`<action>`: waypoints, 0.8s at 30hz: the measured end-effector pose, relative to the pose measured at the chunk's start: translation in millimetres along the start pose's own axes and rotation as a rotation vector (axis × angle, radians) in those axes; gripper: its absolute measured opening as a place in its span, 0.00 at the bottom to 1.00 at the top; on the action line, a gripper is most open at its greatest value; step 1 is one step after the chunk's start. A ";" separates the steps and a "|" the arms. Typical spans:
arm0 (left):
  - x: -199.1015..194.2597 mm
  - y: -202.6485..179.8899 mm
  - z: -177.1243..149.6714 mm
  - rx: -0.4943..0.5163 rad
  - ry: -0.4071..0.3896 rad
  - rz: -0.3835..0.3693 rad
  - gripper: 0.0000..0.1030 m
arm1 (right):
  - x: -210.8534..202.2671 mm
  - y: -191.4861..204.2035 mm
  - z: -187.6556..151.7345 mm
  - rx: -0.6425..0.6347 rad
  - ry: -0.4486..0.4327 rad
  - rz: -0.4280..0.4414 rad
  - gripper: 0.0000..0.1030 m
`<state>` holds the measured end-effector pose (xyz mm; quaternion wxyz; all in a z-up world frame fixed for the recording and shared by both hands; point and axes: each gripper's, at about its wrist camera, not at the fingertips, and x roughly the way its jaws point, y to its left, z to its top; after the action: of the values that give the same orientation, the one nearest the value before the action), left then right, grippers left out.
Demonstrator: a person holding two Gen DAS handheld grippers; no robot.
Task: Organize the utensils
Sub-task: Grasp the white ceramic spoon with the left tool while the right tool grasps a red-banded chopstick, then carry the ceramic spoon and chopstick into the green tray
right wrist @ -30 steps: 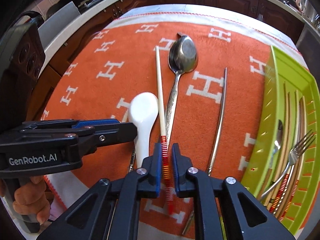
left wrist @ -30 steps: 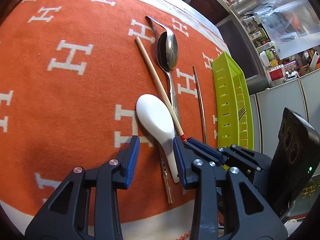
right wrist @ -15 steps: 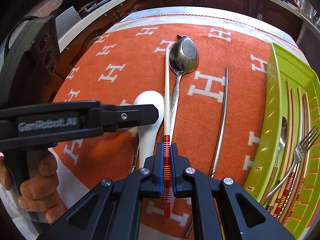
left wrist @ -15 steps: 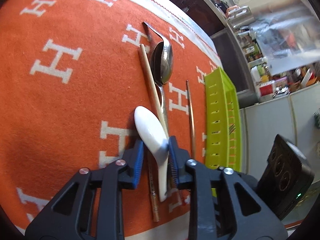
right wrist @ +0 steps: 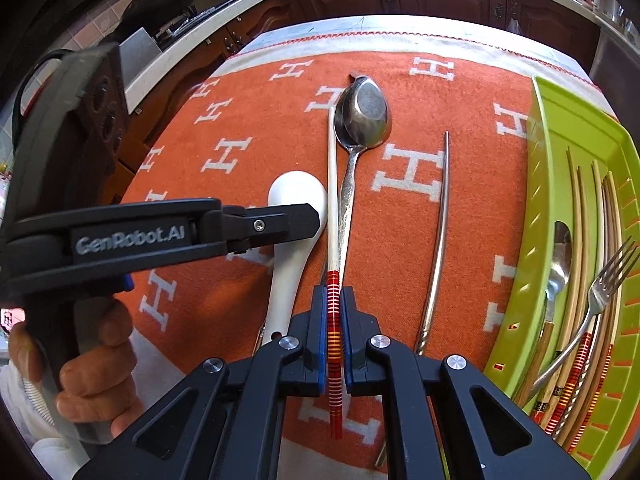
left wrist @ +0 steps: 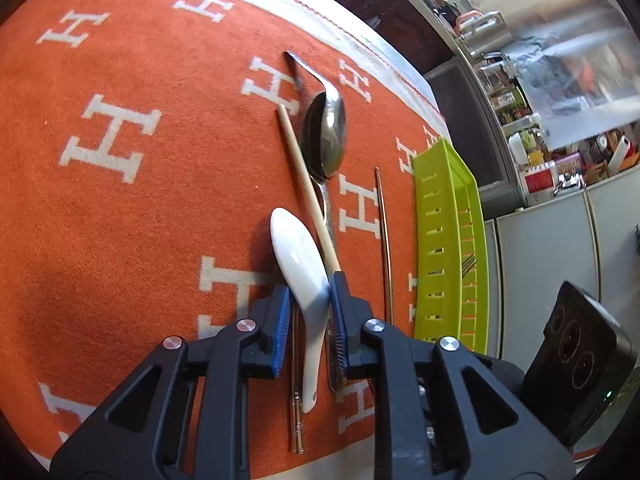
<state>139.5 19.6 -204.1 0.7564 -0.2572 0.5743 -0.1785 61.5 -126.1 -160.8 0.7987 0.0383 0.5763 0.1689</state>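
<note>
2 grippers, each hand-held, over an orange cloth [left wrist: 132, 208] patterned with white H letters.

Left gripper [left wrist: 310, 308]: jaws have just been closing, now clenched on the neck of a white ceramic spoon [left wrist: 300, 264]; bowl ahead of the tips, handle running back between the blue pads [left wrist: 282, 318]. 1 thin glass-like rod [left wrist: 296, 412] lies under the spoon handle, just beside it.

Right gripper [right wrist: 333, 328]: clamped tight on the red-and-gold banded end of 1 pale chopstick [right wrist: 331, 200], which extends straight ahead from the jaws. Touching its right side: 1 metal spoon [right wrist: 362, 116], bowl at the far end. Further right, apart: 1 curved metal chopstick [right wrist: 438, 224].

1 green slotted tray [right wrist: 548, 128] well to the right of the right gripper, holding 1 fork [right wrist: 600, 288], 1 spoon and several chopsticks.

1 hand [right wrist: 76, 376] grips the left tool's handle, left of the right gripper.
</note>
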 end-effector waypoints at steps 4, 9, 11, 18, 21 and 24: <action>-5.8 5.0 0.6 -0.020 -0.003 -0.020 0.09 | -5.9 -1.0 0.6 0.009 -0.013 0.008 0.06; -23.4 3.6 -0.1 -0.014 -0.039 -0.042 0.04 | -14.8 -2.3 0.2 0.024 -0.032 0.019 0.06; -32.1 2.8 0.1 -0.005 -0.051 -0.044 0.04 | -18.2 -3.3 0.1 0.030 -0.038 0.026 0.06; -60.8 -5.9 -2.4 0.026 -0.077 -0.045 0.04 | -39.6 -8.2 -2.5 0.053 -0.083 0.058 0.05; -71.1 -20.0 -4.7 0.069 -0.086 -0.035 0.04 | -57.5 -13.6 -4.8 0.074 -0.119 0.075 0.05; -76.9 -33.6 -7.5 0.108 -0.084 -0.030 0.04 | -77.5 -19.7 -9.4 0.092 -0.166 0.084 0.05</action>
<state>111.9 34.7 -126.0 0.7899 -0.2321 0.5275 -0.2096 35.6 -170.2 -98.6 0.8333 0.1128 0.5131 0.1719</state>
